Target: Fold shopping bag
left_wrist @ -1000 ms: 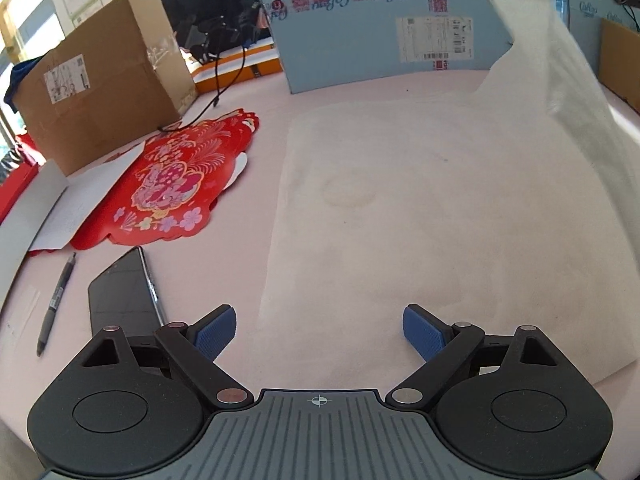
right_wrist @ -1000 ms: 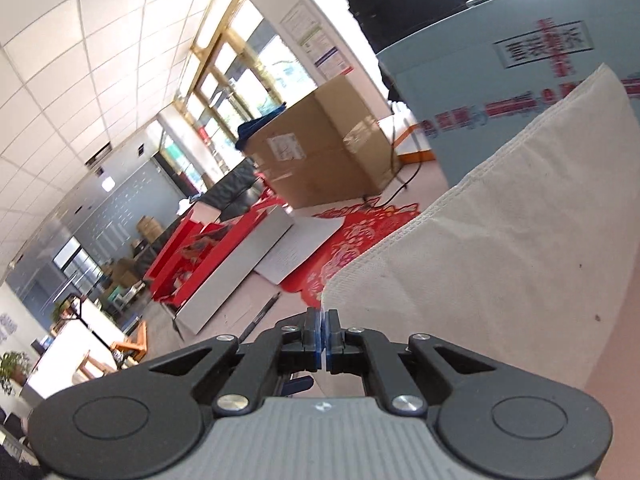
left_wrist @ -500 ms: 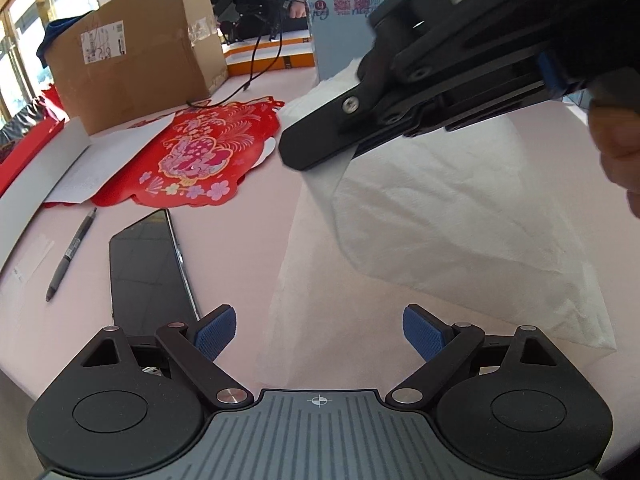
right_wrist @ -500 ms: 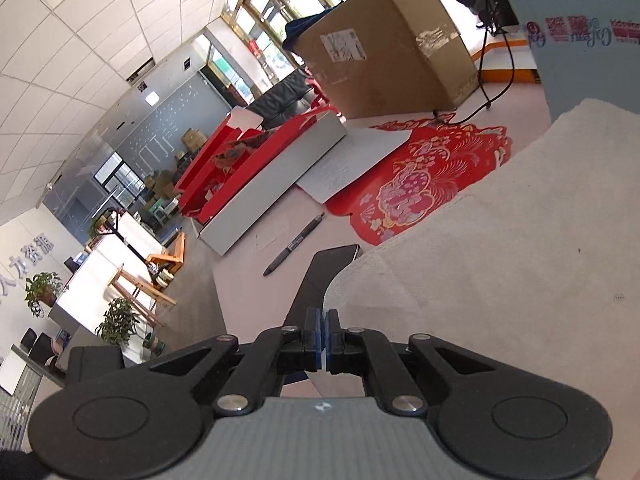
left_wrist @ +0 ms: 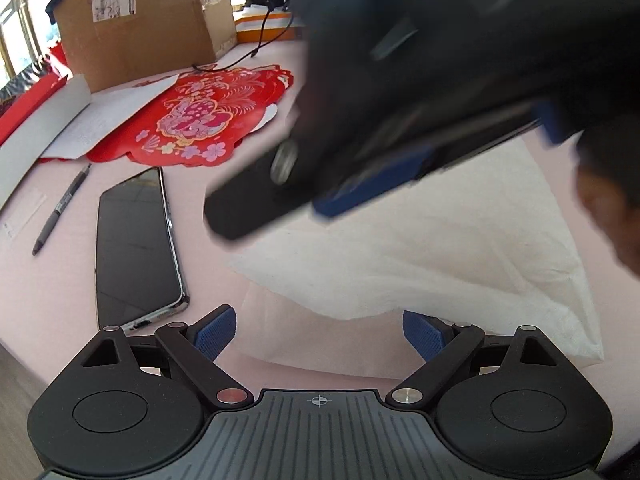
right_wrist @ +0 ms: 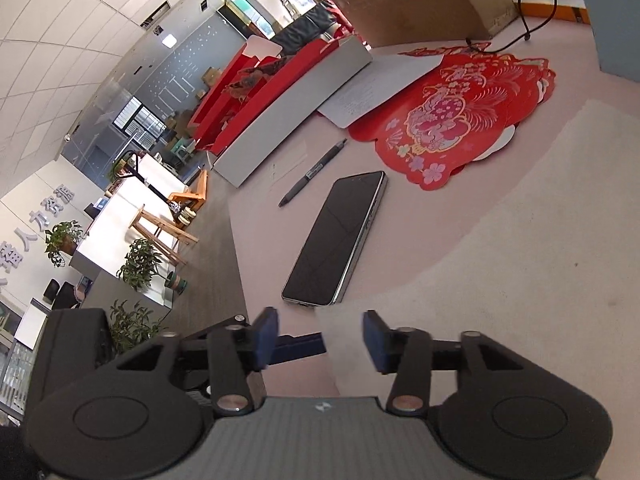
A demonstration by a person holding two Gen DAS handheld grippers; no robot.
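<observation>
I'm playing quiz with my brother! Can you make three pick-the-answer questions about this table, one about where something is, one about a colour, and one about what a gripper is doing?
1. Where does the pen lie?
A. On the bag
B. On the table beside the phone
C. Inside the cardboard box

2. What colour is the paper decoration?
A. Red
B. Green
C. Blue

3. How is the right gripper?
A. Shut on the phone
B. Shut on the pen
C. Open, holding nothing

Answers:
1 B, the pen rests on the pink table next to the phone.
2 A, it is red with pink flowers.
3 C, its blue pads stand apart above the white shopping bag.
</observation>
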